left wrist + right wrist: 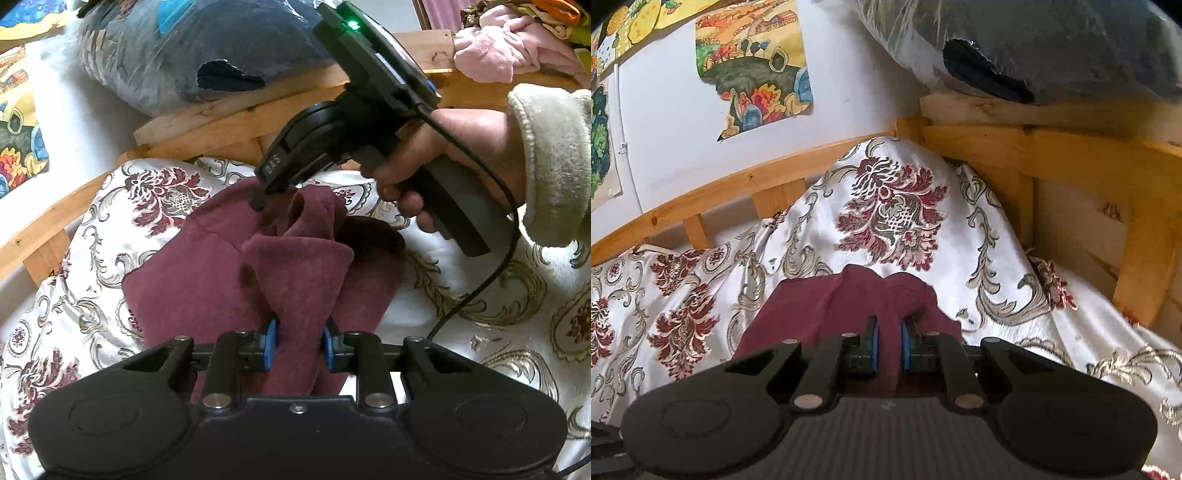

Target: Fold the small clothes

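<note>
A small maroon garment [207, 284] lies on a white floral bedspread [110, 221]. My left gripper [298, 341] is shut on a bunched fold of the garment at its near edge and lifts it a little. My right gripper [260, 199], seen in the left wrist view held by a hand in a fleece sleeve, grips the garment's far edge. In the right wrist view the right gripper [888, 345] is shut on a fold of the maroon garment [798, 317], with the bedspread [886, 221] beyond it.
A wooden bed frame [229, 125] runs behind the bedspread, with a plastic-wrapped dark bundle [207, 55] on it. Pink clothes [506, 48] lie at the back right. A black cable [495, 266] hangs from the right gripper. Drawings [757, 74] hang on the white wall.
</note>
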Demonstrator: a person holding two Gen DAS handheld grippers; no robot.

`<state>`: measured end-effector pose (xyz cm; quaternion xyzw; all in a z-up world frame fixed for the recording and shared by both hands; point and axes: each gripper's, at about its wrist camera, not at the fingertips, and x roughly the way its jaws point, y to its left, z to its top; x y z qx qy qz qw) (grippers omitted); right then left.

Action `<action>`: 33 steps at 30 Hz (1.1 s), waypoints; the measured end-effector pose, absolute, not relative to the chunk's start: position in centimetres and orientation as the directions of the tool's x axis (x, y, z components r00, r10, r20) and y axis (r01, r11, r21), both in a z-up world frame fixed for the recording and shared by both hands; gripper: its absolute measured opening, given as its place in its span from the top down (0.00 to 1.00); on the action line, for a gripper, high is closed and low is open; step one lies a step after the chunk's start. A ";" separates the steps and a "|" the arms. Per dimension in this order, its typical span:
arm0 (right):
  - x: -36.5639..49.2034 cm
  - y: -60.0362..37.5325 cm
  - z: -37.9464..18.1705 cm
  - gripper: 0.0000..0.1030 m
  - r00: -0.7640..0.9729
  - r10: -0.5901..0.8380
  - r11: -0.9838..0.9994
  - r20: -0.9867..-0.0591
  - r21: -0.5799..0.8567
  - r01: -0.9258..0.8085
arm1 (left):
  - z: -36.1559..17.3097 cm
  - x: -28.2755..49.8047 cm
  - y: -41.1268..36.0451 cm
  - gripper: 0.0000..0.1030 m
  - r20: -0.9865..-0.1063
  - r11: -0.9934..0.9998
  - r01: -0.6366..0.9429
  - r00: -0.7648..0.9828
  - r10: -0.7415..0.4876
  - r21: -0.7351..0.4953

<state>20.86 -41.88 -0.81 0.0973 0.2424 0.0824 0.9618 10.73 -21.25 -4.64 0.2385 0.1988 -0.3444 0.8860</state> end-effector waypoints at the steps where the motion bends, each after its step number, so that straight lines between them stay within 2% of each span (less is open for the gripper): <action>1: 21.1 -42.1 -1.0 0.86 0.867 0.200 0.967 -0.457 0.233 -0.101 | -4.7 10.8 -21.4 0.70 -0.524 0.646 0.715 0.671 -0.525 0.268; 4: 21.2 -43.2 -2.0 0.85 0.855 0.212 0.951 -0.473 0.301 -0.069 | -4.8 11.1 -21.4 0.64 -0.544 0.643 0.735 0.638 -0.545 0.217; 7: 20.5 -43.6 -2.4 0.80 0.860 0.205 0.946 -0.467 0.321 -0.051 | -4.7 11.6 -20.8 0.51 -0.559 0.646 0.750 0.598 -0.574 0.139; 9: 20.0 -43.5 -2.2 0.61 0.866 0.175 0.954 -0.468 0.299 -0.032 | -4.6 11.9 -20.3 0.41 -0.567 0.650 0.756 0.569 -0.596 0.075; 10: 19.7 -43.6 -2.2 0.57 0.869 0.159 0.955 -0.468 0.295 -0.016 | -4.5 12.0 -20.1 0.38 -0.571 0.653 0.756 0.555 -0.605 0.045; 12: 19.0 -44.0 -2.0 0.39 0.875 0.140 0.951 -0.463 0.310 0.012 | -4.5 12.3 -20.0 0.25 -0.584 0.661 0.750 0.533 -0.612 -0.008; 18: 16.7 -44.7 -1.4 0.05 0.883 0.060 0.955 -0.466 0.285 0.085 | -3.1 12.8 -19.2 0.11 -0.588 0.710 0.676 0.498 -0.637 -0.197; 21: 15.2 -44.6 -1.1 0.00 0.879 0.027 0.953 -0.477 0.278 0.122 | -2.1 12.7 -18.1 0.03 -0.568 0.733 0.625 0.512 -0.644 -0.268; 24: 13.5 -43.9 -1.2 0.00 0.888 0.016 0.950 -0.460 0.285 0.130 | -1.2 12.4 -16.2 0.02 -0.536 0.776 0.554 0.576 -0.618 -0.300; 27: 11.4 -43.3 -1.6 0.00 0.914 -0.020 0.932 -0.406 0.323 0.164 | -0.7 12.3 -14.3 0.01 -0.504 0.826 0.447 0.654 -0.564 -0.343; 30: 9.8 -42.7 -2.5 0.00 0.930 -0.047 0.905 -0.365 0.380 0.194 | -0.9 13.0 -13.1 0.01 -0.536 0.876 0.314 0.698 -0.474 -0.366; 33: 9.4 -41.5 -2.6 0.00 0.933 -0.045 0.934 -0.358 0.315 0.166 | -1.8 14.6 -12.7 0.01 -0.622 0.916 0.181 0.685 -0.379 -0.359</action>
